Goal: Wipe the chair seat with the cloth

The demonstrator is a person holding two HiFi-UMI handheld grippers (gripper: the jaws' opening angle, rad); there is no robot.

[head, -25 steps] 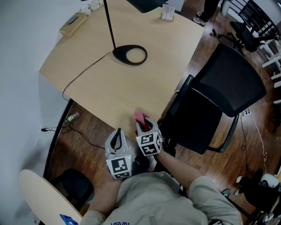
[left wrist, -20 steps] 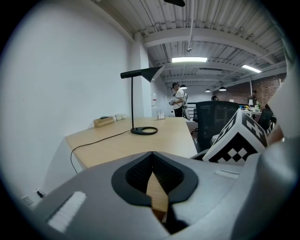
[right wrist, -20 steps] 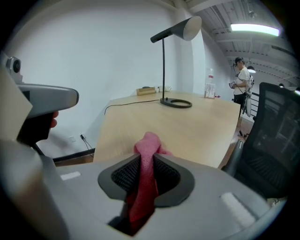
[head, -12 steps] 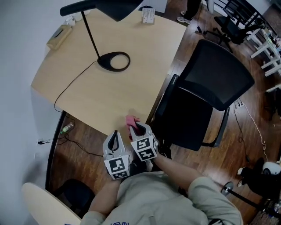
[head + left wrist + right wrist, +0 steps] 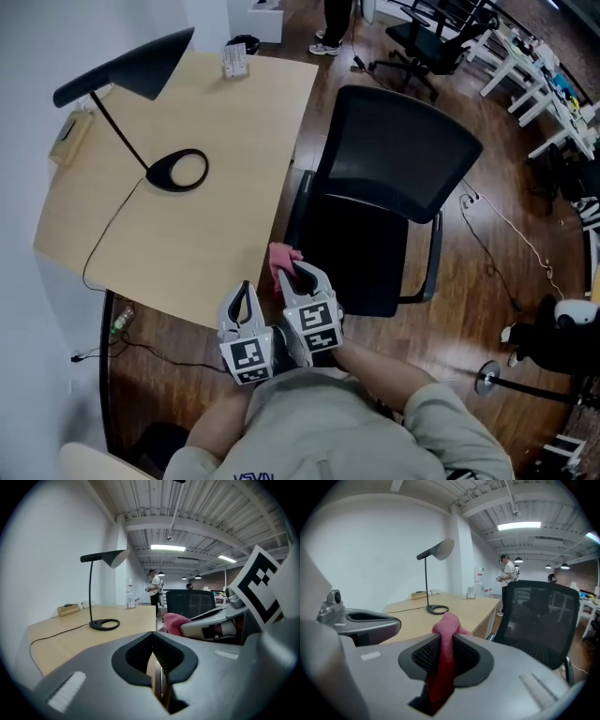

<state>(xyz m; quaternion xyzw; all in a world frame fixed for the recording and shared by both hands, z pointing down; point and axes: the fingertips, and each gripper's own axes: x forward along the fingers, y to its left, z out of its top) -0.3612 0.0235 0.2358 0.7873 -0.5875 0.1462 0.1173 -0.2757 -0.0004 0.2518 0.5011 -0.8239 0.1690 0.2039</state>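
Item: pink cloth (image 5: 445, 629), bunched, clamped between the jaws of the right tongs (image 5: 299, 269), one wad poking out beyond the tips and the rest hanging back through the throat. The jaws have just been closing and now pinch the fabric at a partial opening. Left tongs (image 5: 153, 642): just beside the right pair on its left, jaws together, nothing in them. Chair seat (image 5: 361, 251): black, ahead of the right tongs and to their right, lower than the cloth and not touching it; backrest (image 5: 401, 148) beyond it. Desk (image 5: 202, 248): pale wood, ahead and left of both tongs, carrying a black lamp (image 5: 176, 170). Step in hand, by my reading: cloth secured, carry to the seat; wiping not begun. Next move calls for swinging the right tongs rightward and down until the protruding wad presses flat on the seat, grip kept firm.
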